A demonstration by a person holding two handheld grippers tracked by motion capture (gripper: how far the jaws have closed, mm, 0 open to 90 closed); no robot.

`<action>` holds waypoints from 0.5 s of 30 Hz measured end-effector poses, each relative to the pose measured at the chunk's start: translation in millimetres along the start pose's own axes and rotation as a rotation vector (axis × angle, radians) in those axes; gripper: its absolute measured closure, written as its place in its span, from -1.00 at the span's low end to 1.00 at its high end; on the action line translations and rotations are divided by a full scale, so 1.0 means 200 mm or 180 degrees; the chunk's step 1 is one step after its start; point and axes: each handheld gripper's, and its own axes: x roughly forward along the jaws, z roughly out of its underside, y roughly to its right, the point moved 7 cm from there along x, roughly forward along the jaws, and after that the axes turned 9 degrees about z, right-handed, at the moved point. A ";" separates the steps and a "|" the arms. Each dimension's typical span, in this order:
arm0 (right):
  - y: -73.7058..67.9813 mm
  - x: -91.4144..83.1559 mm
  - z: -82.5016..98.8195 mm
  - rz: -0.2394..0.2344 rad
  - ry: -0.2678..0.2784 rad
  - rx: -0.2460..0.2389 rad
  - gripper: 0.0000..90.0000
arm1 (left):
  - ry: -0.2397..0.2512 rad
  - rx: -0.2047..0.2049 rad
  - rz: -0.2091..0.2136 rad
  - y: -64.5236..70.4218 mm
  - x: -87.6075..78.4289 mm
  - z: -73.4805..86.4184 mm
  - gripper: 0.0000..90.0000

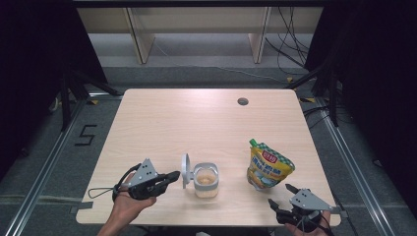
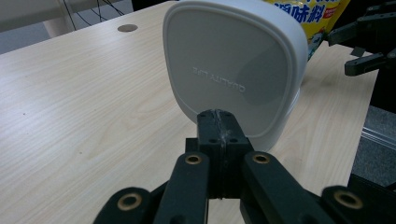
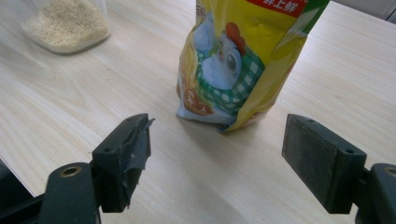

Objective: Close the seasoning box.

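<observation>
Lid (image 2: 233, 70) upright (hinged open) just beyond left tool (image 2: 223, 128), its jaws pressed together.

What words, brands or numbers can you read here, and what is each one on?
"QUALITY LIFE": embossed on the white lid, seen upside down in the left gripper view.
"5": marked on the floor left of the table.
Chinese characters on the yellow pouch: too blurred or cut off to read reliably.

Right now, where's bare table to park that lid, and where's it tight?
Free: the whole far half of the table, from the grommet hole down to the jar and pouch; also the left edge strip. Tight: the near edge, where the left gripper is shut by the lid, and the right gripper is open by the pouch.
</observation>
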 end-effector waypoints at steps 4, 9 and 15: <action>0.00 0.00 0.00 -0.0013 -0.0029 0.0033 -0.45 | -0.0003 0.0025 -0.0001 0.01 0.00 -0.02 0.99; 0.00 0.00 0.00 0.0018 0.0017 -0.0036 -0.45 | 0.0033 -0.0007 0.0048 0.02 0.02 -0.04 0.99; 0.00 0.00 0.00 0.0019 0.0023 -0.0050 -0.45 | 0.0018 0.0042 0.0054 0.03 0.03 -0.05 0.99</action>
